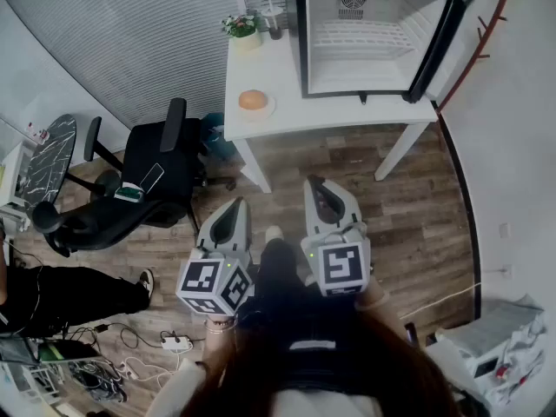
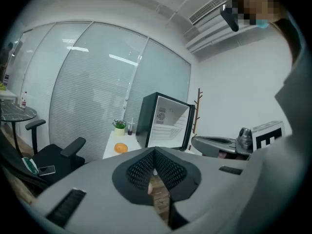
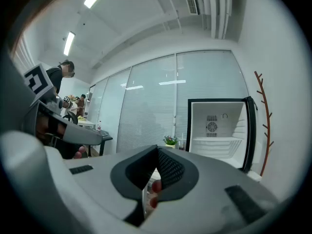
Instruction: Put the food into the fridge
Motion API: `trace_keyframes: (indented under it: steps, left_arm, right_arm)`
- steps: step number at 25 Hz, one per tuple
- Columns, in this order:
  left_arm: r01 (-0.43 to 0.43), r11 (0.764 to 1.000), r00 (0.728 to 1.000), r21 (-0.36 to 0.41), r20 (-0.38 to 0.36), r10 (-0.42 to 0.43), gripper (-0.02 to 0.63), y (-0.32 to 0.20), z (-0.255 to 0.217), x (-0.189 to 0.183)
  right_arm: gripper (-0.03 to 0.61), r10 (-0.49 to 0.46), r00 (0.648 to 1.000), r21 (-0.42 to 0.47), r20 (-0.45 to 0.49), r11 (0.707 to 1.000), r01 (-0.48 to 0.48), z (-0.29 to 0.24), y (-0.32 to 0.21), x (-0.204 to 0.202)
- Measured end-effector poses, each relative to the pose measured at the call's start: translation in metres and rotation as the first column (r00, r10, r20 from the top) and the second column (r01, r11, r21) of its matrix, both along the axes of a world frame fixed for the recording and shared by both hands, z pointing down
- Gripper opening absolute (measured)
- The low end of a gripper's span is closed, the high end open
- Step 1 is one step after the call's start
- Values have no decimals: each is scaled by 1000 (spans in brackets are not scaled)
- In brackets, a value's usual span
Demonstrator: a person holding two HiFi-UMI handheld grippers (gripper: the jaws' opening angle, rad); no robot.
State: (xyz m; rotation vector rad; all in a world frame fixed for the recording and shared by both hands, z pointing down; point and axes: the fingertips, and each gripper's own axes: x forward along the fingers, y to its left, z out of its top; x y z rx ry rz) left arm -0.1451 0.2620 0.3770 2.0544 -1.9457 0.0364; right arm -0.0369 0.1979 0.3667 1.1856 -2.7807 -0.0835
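Ahead of the first pick-up: a person stands back from the white table (image 1: 330, 113) on which a small fridge (image 1: 356, 26) sits with its door swung wide and its shelves bare. The food (image 1: 252, 100), a round orange item on a small plate, waits on the table to the left of the fridge, well apart from both claws; whether it is fruit or a bun cannot be told from here. A potted plant (image 1: 241, 27) stands behind it, also left of the fridge.

The task appears to be at its very start, with nothing loaded and nothing in hand. The next move likely calls for stepping toward the fridge, opening one claw, and bringing it around the food before carrying it to the right and through the open door.

The left gripper (image 1: 231, 211) is held low, well short of the fridge and tipped slightly down; its own view shows the pads together with nothing pinched between them. The right gripper (image 1: 320, 191) is beside it, level and aimed at the fridge, its pads likewise closed on nothing. An office chair (image 1: 152, 176) stands off to the left of the fridge.
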Motion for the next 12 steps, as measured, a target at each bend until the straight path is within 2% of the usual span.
trace_keyframes:
  steps: [12]
  left_arm:
    - [-2, 999, 1000, -35, -11, 1, 2, -29, 8, -26]
  right_arm:
    - [-5, -8, 1000, -49, 28, 999, 9, 8, -27, -27]
